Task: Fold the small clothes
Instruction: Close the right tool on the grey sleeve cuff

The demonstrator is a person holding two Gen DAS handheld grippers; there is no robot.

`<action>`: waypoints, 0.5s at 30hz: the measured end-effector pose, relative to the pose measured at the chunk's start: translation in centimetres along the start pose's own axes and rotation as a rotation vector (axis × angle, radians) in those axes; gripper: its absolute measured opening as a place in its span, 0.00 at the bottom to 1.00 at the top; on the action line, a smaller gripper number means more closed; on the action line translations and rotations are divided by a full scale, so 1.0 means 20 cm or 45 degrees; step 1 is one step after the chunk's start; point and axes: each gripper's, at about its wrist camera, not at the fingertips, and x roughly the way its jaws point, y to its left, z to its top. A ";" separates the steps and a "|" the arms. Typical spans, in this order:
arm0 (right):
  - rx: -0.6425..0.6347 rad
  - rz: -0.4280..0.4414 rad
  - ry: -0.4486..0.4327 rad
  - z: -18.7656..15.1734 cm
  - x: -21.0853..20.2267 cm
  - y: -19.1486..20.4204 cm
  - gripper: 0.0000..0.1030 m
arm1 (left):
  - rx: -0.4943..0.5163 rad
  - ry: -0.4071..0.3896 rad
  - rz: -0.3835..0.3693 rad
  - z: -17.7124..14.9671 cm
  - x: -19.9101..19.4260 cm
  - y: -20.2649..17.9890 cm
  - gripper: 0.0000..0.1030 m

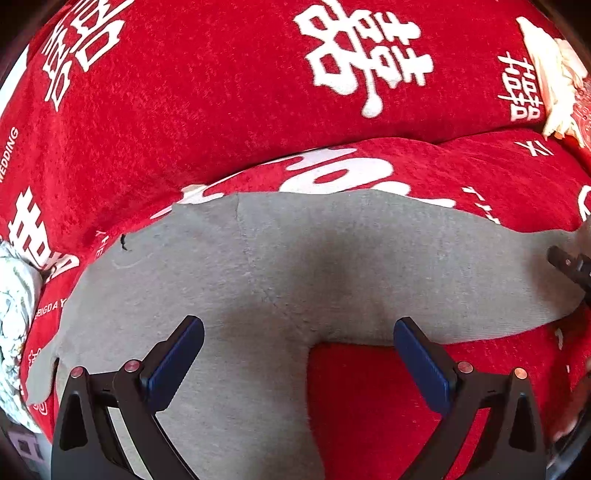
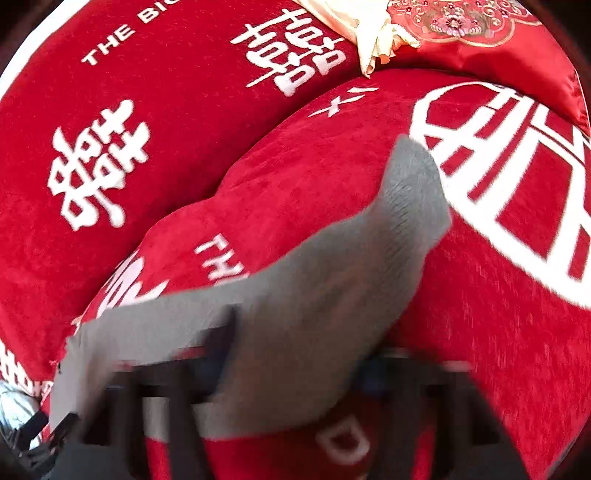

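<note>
Left wrist view: a grey garment (image 1: 295,266) is spread flat on a red blanket (image 1: 184,129) printed with white characters. Its far edge is seen running roughly straight across the middle of the picture, just short of a fold in the blanket. Its near edge steps back on the right, where bare red cloth is exposed, while a grey section continues toward the camera on the left. The left gripper (image 1: 295,354) is held above the garment with its jaws wide apart and nothing between the blue pads (image 1: 177,362). At the garment's right end a dark gripper tip (image 1: 569,266) is seen at the picture's edge.

In the right wrist view the frame is blurred. The right gripper (image 2: 291,369) is mostly hidden under grey fabric; its jaws are closed, with the garment (image 2: 314,295) caught there and draped over them, one end raised toward the far side. Open red blanket (image 2: 498,332) lies to the right. A cream cloth (image 2: 369,37) and an embroidered red cushion (image 2: 480,33) lie well apart at the far edge.
</note>
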 end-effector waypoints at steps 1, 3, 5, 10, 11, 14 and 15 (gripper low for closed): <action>0.026 0.019 0.025 0.01 0.01 -0.02 0.05 | -0.007 -0.004 0.006 0.00 0.00 0.02 1.00; 0.091 0.079 -0.052 0.02 -0.05 -0.09 0.05 | -0.029 -0.003 0.017 0.01 0.02 0.06 1.00; 0.113 0.074 -0.168 0.01 -0.16 -0.12 0.05 | -0.069 0.020 0.024 0.02 0.05 0.10 1.00; 0.007 -0.037 -0.227 -0.03 -0.22 -0.03 0.05 | -0.093 0.051 0.012 -0.01 0.08 0.14 1.00; -0.012 -0.055 -0.217 -0.03 -0.21 -0.02 0.05 | -0.085 0.040 0.009 -0.02 0.06 0.14 1.00; -0.022 -0.067 -0.231 -0.04 -0.23 0.00 0.05 | -0.063 0.007 -0.005 -0.04 0.01 0.15 1.00; -0.030 -0.070 -0.239 -0.04 -0.24 0.01 0.05 | -0.065 -0.002 -0.011 -0.05 -0.01 0.17 1.00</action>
